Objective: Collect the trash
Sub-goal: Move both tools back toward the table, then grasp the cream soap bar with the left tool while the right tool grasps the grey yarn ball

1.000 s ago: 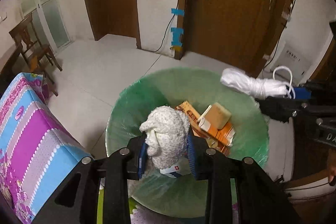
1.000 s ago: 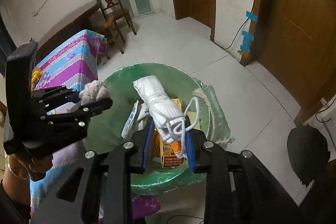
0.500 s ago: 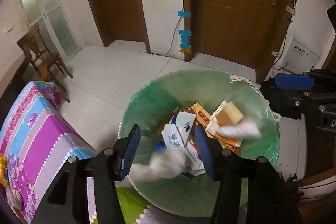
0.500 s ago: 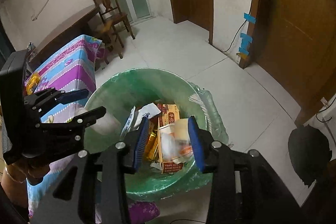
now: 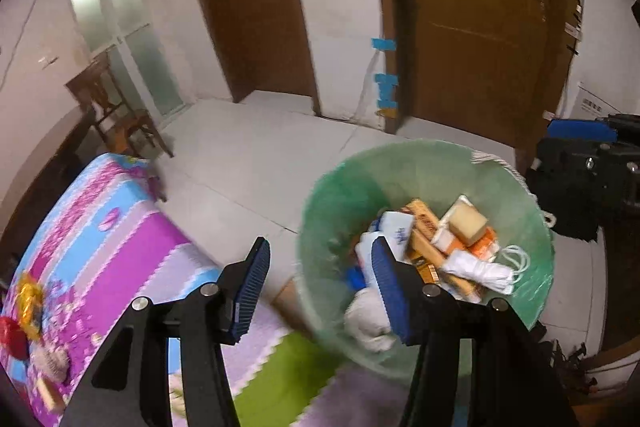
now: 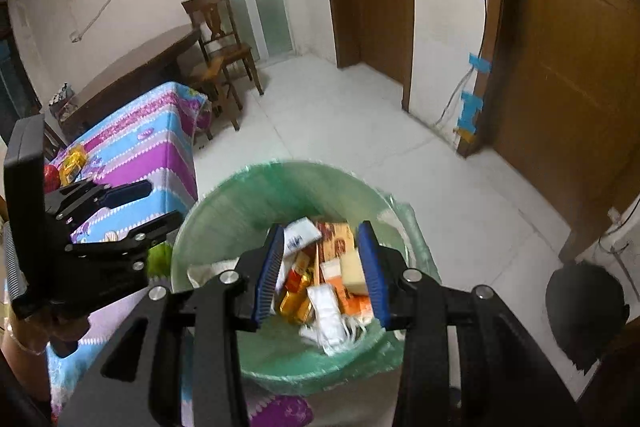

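Observation:
The green-lined bin (image 5: 420, 147) holds boxes, wrappers and a beige block (image 5: 466, 227). A crumpled white wad (image 5: 368, 321) lies against its near wall, and a white bundle with cord loops (image 5: 480, 271) rests on the pile. My left gripper (image 5: 322, 287) is open and empty, above the bin's left rim and the floor beside it. My right gripper (image 6: 322, 273) is open and empty over the bin (image 6: 304, 165), with the white bundle (image 6: 328, 311) loose below it. In the right wrist view, the left gripper (image 6: 160, 203) hangs at the bin's left side.
A low table with a pink and blue cloth (image 5: 100, 227) stands left of the bin, with small wrappers (image 6: 74, 159) on it. A foam mat (image 5: 288, 375) lies below. A wooden chair (image 6: 218, 39) and dark table stand behind; brown doors (image 5: 480, 27) beyond.
Both grippers opened. The white wad fell from the left one and the white bundle from the right one into the bin. The left gripper swung left towards the table.

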